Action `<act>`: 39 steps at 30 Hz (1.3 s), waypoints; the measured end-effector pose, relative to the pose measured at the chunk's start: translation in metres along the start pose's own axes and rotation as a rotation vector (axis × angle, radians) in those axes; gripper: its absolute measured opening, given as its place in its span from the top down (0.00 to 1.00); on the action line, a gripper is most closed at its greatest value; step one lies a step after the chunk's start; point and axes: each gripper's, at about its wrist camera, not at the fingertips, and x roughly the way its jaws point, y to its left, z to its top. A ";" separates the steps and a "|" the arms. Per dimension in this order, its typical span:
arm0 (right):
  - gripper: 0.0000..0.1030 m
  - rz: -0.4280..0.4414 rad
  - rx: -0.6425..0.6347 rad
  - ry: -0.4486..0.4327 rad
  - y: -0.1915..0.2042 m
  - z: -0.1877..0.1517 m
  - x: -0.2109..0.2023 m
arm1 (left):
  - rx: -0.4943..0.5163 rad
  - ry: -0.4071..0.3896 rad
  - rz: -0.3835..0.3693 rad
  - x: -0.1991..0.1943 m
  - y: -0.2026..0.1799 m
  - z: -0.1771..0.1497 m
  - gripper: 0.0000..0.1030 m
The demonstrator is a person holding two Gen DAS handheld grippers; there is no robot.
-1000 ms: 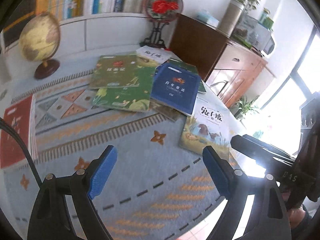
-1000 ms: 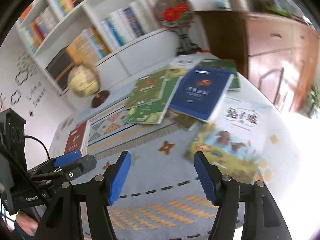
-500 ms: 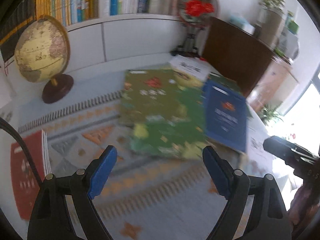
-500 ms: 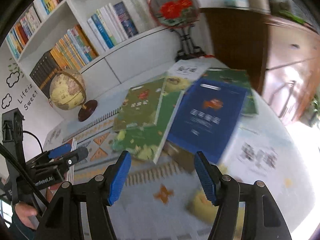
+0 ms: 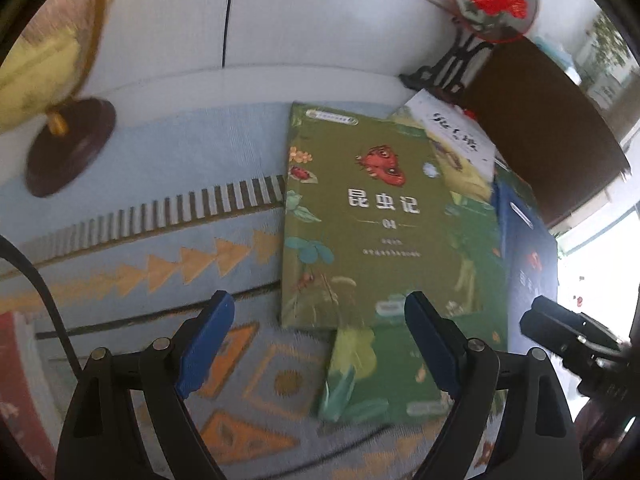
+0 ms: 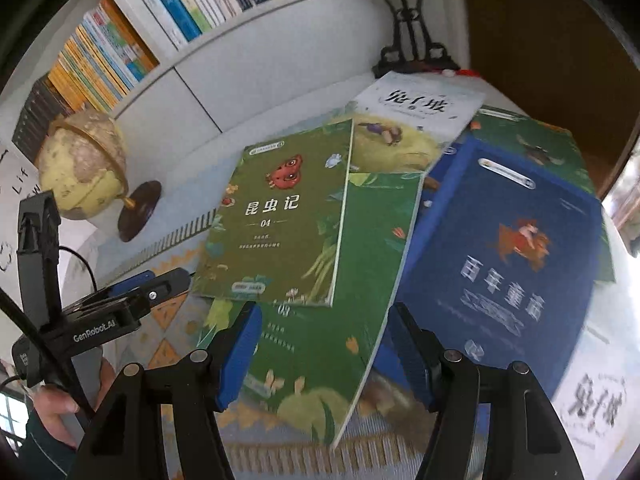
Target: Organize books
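**Loose books on desk: both tools empty**

Globe (image 6: 82, 172), far left, near the pile. Left hand-held gripper (image 5: 320, 344): jaws wide, empty, above the olive insect book (image 5: 360, 220). That book tops a green book (image 6: 320, 320). Right hand-held gripper (image 6: 324, 360): moderately open, empty. Blue book (image 6: 500, 260) to the right. Risk: overlapping covers may slide, dragging neighbours.
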 end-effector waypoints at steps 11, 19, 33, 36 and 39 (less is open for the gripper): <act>0.46 0.004 -0.035 0.038 -0.001 0.035 0.057 | -0.006 0.025 -0.008 0.036 0.003 0.006 0.17; 0.45 0.113 -0.028 0.060 0.003 0.055 0.077 | -0.001 0.024 -0.062 0.038 -0.007 0.008 0.18; 0.45 0.139 -0.080 0.143 -0.017 -0.002 0.025 | 0.007 0.066 -0.129 -0.004 -0.040 -0.067 0.18; 0.45 0.133 -0.053 0.161 -0.027 -0.026 0.005 | 0.001 0.099 -0.166 -0.012 -0.048 -0.091 0.18; 0.45 0.123 -0.057 0.192 -0.036 -0.048 -0.009 | -0.030 0.143 -0.214 -0.015 -0.051 -0.113 0.18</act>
